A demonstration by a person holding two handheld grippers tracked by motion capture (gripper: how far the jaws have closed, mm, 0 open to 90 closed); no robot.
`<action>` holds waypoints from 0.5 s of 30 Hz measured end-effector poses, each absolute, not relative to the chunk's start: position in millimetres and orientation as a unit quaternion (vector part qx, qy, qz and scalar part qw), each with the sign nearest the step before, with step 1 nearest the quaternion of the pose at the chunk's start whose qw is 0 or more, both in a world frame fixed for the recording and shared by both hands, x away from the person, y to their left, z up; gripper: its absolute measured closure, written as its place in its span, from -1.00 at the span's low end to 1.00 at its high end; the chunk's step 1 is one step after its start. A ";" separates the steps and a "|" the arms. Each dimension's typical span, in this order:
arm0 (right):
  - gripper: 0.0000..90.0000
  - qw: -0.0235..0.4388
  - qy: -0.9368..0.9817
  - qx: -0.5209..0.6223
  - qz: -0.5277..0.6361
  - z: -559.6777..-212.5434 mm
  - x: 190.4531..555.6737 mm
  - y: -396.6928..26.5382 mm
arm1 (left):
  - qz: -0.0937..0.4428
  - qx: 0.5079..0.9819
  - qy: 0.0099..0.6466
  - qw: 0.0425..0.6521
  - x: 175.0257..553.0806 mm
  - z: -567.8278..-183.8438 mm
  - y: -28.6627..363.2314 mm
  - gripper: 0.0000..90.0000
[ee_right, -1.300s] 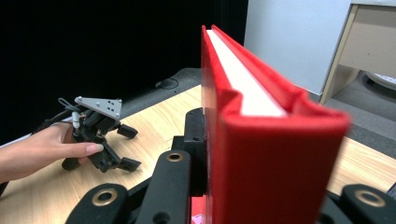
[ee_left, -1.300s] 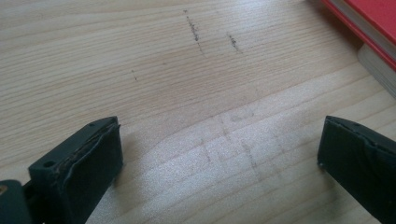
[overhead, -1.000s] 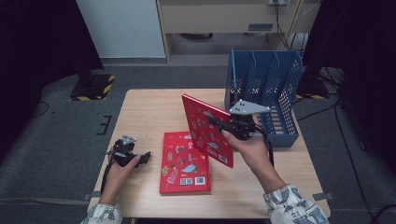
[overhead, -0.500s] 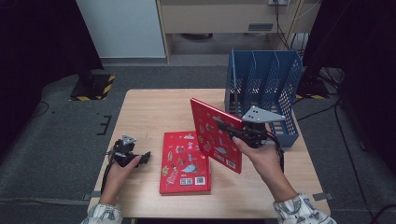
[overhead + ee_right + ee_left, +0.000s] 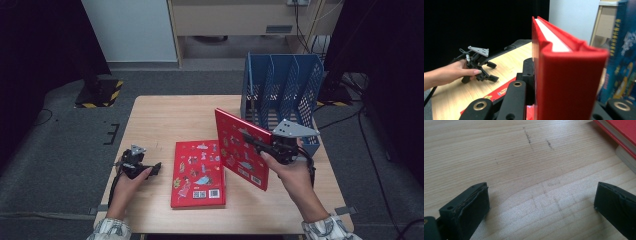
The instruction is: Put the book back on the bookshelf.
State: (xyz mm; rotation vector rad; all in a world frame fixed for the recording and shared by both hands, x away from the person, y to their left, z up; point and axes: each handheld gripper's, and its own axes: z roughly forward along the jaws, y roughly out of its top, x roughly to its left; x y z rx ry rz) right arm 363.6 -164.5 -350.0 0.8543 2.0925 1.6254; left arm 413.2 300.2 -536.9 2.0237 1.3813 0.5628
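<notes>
Looking down from the high view, the right hand-held gripper (image 5: 248,137) is clamping a red book (image 5: 242,148) upright above the counter (image 5: 165,115), beside a flat red book (image 5: 198,172) and a blue file rack (image 5: 281,87); cover writing is too small to read. The left gripper view is showing the left hand-held gripper (image 5: 541,207) gaping wide over bare wood. The right gripper view is showing the held book's white page edges.

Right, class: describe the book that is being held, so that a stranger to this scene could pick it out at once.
Start at the light wooden table and find the blue mesh file rack at its far right corner. Just in front of it, the right gripper clamps a thin red hardcover book. Unlike the matching red book lying flat beside it, this one stands upright.
</notes>
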 end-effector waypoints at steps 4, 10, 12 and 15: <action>0.76 0.177 0.735 0.308 0.577 -350.7 358.9 -177.1 | 0.213 0.766 0.523 0.309 413.2 -536.9 300.1 -1.00; 0.76 0.181 0.725 0.323 0.580 -348.4 352.0 -192.9 | 0.213 0.765 0.523 0.309 413.2 -536.9 300.1 -1.00; 0.76 0.178 0.723 0.326 0.583 -346.6 349.8 -197.7 | 0.213 0.766 0.523 0.309 413.2 -536.9 300.1 -1.00; 0.76 0.177 0.719 0.335 0.584 -343.4 346.5 -204.6 | 0.213 0.765 0.523 0.309 413.2 -536.9 300.1 -1.00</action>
